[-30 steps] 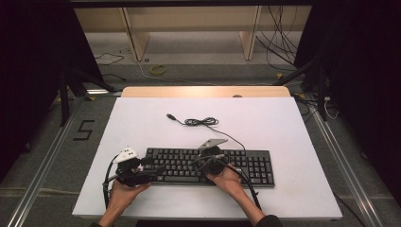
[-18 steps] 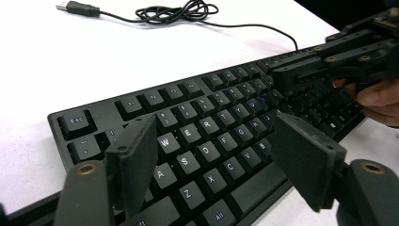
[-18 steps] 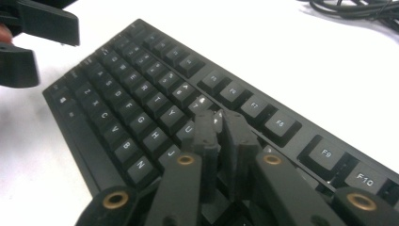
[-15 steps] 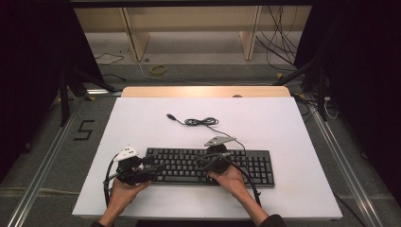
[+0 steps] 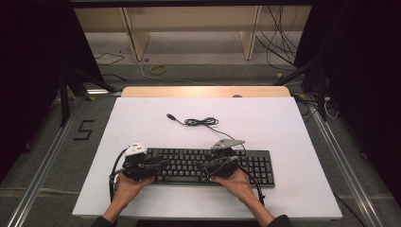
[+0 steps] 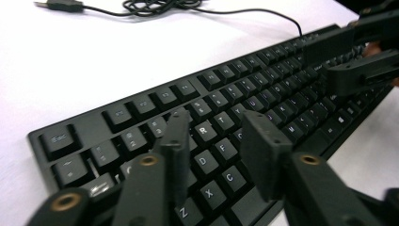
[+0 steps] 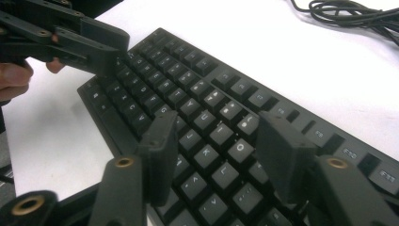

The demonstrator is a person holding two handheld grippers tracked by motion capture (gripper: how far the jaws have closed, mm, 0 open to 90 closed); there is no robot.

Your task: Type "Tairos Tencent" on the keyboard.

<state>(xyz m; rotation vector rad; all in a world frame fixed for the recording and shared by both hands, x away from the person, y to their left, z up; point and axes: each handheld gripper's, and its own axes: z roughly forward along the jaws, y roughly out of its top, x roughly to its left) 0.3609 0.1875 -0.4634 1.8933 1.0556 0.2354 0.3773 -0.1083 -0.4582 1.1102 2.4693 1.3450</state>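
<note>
1. High view: the black keyboard (image 5: 208, 165) lies flat near your edge of the white worktop (image 5: 283, 127), long side across it. Its cable (image 5: 201, 122) trails up to a loose coil, with the plug lying farther left.
2. High view: your left claw (image 5: 158, 164) sits over the keyboard's left end and your right claw (image 5: 215, 165) over its middle. Both hands come in from the bottom edge. The jaw gaps are too small to read here.
3. Left claw view: your left claw (image 6: 214, 141) has just been closing, yet its jaws stand apart above the letter keys around R and D. Nothing is between them; whether the tips touch the keycaps is hard to tell. The right claw (image 6: 350, 59) hovers farther along the keys.
4. Right claw view: your right claw (image 7: 219, 150) has just been opening. Its jaws stand wide over the keys, gripping nothing. The left claw (image 7: 94, 47) hangs at the keyboard's far end.
</note>
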